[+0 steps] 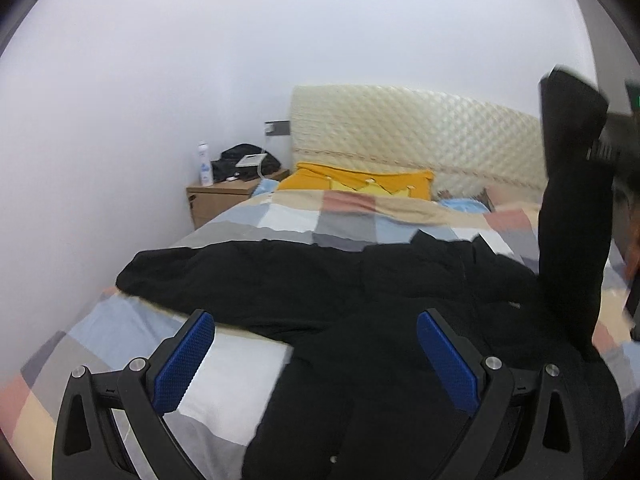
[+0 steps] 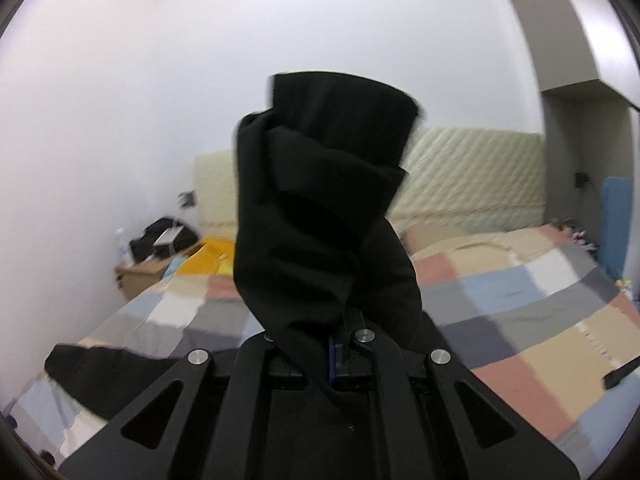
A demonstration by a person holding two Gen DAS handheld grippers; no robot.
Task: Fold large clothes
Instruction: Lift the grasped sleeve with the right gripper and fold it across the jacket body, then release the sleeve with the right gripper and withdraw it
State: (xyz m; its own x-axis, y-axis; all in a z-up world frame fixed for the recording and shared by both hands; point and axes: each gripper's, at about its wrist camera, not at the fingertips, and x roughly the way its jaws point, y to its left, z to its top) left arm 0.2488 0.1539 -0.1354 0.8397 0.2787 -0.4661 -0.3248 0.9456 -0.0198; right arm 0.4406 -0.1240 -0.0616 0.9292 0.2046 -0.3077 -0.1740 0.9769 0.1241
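**Black garment half lifted off the patchwork bed**

The garment's type is hard to make out: it is uniformly black, its folds barely show, and its near end runs under the left wrist camera's lower edge. In the right wrist view the raised cloth blocks the middle of the scene, hiding most of the headboard (image 2: 472, 176) and the pads of the right gripper (image 2: 334, 354). The right side of the left view is blurred, so that gripper's body appears there only as a dark smear.

Counted: 1 black garment (image 1: 320, 280), 1 checked quilt (image 1: 132, 332), 1 yellow pillow (image 1: 360, 180), 1 wooden nightstand (image 1: 218, 200), 1 white bottle (image 1: 204, 164) and 1 dark bag (image 1: 244, 162) on it, 2 grippers.

The left gripper (image 1: 316, 360) stands wide open, its 2 blue pads (image 1: 184, 364) well apart, holding nothing; it hangs over the near part of the garment, and whether it touches the cloth cannot be told. The right gripper is clamped on a sleeve-like end (image 2: 320, 208) of the garment, which rises upright from its closed fingers, while the rest lies spread across the quilt.
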